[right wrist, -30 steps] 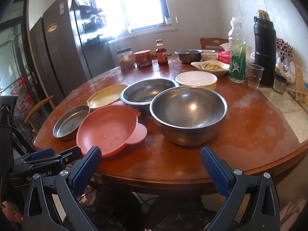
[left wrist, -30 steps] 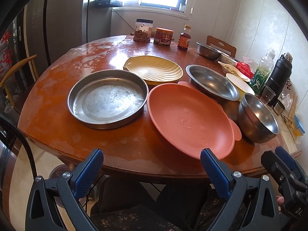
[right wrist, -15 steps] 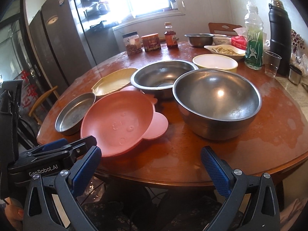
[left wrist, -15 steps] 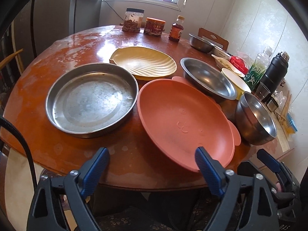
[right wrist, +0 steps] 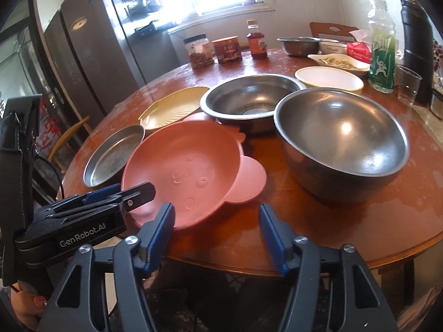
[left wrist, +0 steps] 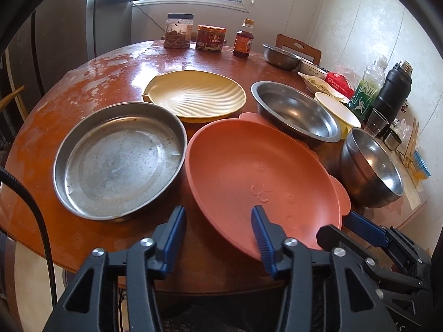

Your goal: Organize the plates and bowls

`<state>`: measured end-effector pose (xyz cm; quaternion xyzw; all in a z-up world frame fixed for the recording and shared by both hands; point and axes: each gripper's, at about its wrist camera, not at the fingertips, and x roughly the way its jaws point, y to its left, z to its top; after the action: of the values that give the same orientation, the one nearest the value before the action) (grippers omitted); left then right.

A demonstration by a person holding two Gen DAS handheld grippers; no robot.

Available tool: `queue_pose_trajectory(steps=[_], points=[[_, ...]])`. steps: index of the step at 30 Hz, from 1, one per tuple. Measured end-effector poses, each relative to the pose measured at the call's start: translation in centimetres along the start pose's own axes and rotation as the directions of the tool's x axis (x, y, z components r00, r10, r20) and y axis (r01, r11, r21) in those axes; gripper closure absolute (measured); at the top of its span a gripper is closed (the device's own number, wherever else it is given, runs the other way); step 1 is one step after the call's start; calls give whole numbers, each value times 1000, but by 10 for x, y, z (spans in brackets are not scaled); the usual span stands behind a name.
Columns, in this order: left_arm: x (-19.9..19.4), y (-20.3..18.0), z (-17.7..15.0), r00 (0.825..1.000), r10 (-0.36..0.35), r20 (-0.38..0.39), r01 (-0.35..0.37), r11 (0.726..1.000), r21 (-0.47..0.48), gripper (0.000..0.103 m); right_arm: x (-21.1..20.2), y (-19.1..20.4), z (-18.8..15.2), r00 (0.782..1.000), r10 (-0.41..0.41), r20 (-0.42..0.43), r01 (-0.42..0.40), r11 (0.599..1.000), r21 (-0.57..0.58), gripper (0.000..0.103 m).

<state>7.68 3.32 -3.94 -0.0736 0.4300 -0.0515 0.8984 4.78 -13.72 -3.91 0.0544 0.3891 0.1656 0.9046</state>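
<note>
Round wood table: pink plate at 12 o'clock of left gripper, right gripper; jaws just narrowing, half-open, gripping nothing.

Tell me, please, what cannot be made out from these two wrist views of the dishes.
- Pink plate: near rim hidden by the left tool, left wrist view.
- Yellow-rimmed bowl: inside hidden behind the shallow steel basin, left wrist view.
- Red jar label: too small, right wrist view.
</note>
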Motion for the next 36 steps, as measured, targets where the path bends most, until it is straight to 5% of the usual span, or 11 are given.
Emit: queue_pose_trajectory(steps=[7, 9, 12, 20, 36], points=[[7, -1, 6, 1000, -14, -5, 14, 1000, 23, 66, 10, 1, 5, 1000, -5, -14, 5, 1000, 8, 48], [8, 1, 7, 1000, -7, 1, 7, 1000, 23, 76, 13, 1, 7, 1000, -7, -16, 7, 1000, 5, 49], [8, 9, 8, 999, -35, 2, 35, 999, 7, 80, 17, 6, 8, 1000, -1, -11, 1, 1000, -13, 59], [2, 28, 8, 999, -33, 4, 34, 999, -16, 81, 25, 23, 8, 999, 36, -25, -37, 997, -62, 63], [-30, 75, -12, 997, 78, -5, -78, 995, -64, 81, 42, 74, 9, 980, 162, -113, -176, 976, -124, 63]])
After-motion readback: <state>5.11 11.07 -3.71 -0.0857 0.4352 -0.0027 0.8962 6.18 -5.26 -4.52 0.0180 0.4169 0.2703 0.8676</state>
